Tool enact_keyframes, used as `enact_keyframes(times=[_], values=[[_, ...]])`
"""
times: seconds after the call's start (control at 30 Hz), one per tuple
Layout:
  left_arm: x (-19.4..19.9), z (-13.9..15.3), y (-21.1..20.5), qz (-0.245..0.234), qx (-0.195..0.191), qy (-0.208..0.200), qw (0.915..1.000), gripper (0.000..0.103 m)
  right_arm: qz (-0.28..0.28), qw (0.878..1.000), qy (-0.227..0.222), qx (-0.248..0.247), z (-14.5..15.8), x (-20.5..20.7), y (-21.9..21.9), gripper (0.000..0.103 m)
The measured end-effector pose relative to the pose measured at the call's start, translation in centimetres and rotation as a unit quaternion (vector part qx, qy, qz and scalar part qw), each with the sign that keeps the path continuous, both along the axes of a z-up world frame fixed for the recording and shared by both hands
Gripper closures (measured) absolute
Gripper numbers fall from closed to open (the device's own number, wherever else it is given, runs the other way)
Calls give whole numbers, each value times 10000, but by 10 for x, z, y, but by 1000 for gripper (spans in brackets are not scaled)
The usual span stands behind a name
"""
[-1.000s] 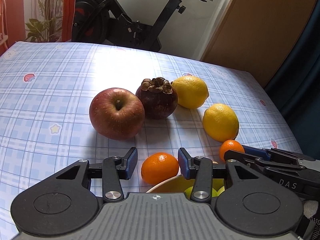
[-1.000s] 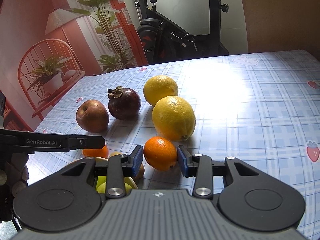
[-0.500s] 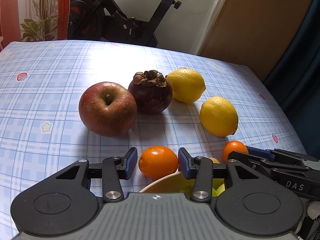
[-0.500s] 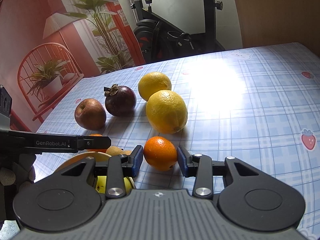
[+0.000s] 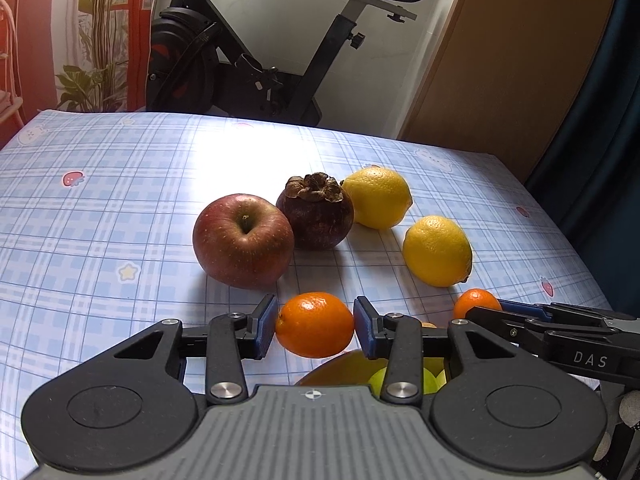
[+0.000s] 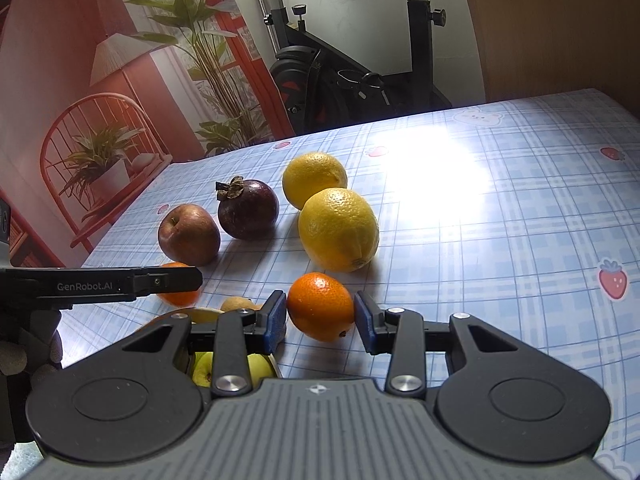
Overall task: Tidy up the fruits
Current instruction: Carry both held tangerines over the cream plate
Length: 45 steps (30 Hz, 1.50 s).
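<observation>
Left tool (image 5: 315, 330): pads against both sides of a small glossy orange mandarin (image 5: 315, 324), jaws narrow and holding it. Right tool (image 6: 320, 318): narrow too, clamped on a second small orange mandarin (image 6: 321, 306) with a pebbled skin. Both fruits sit low over the blue plaid vinyl-covered worktop (image 5: 100, 220), just beside a shallow yellow-orange bowl (image 5: 340, 368) already carrying pale green fruit. My read: you are mid-transfer, mandarins bound for that bowl. Keep the squeeze light; the rind looks soft and would dent. Lift clear of the rim before crossing, and stagger the two hands, since the tools sit close together. Left on the cloth, well apart from the bowl: a red matte apple (image 5: 243, 241), a dark purple mangosteen with a dry brown calyx (image 5: 316, 211), two dimpled yellow lemons (image 5: 437, 251), all round and likely to roll.
</observation>
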<state>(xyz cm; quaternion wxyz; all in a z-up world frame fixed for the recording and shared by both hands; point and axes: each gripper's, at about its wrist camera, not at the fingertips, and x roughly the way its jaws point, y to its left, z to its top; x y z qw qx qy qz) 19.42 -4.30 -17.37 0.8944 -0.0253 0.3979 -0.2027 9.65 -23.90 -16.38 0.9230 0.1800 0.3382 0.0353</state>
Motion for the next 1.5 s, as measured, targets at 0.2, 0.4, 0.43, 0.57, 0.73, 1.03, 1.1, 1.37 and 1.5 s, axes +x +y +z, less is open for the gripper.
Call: enact_keyframes(times=[0.2,0.4,0.43,0.57,0.73,1.03,1.1,1.37,1.5], values=[[-25,16,4,-182,215,-318,9991,59,53,9999,-123,-53,12,-10,5,63],[-50,30,11,-332,296,-545,9975,59,180,9995,-211,-133,23,-22,17,63],[-54,31,12,-366,305,-566,9973,59,206,9994,-220,-146,24,-25,19,63],[-68,33,14,-487,384,-625,9961,59,322,9989,-252,-208,29,-35,31,63],[-81,29,20,-543,430,-579,9959,59,461,9983,-250,-255,30,-42,43,63],[-87,16,28,-670,511,-356,9958,59,918,9949,-143,-394,27,-41,70,63],[-86,13,30,-672,499,-309,9960,59,1058,9931,-106,-493,26,-40,78,63],[-87,4,32,-843,492,-248,9949,59,1330,9894,140,-569,10,-31,92,63],[-85,0,33,-826,480,-196,9952,59,1346,9886,211,-645,4,-30,93,63]])
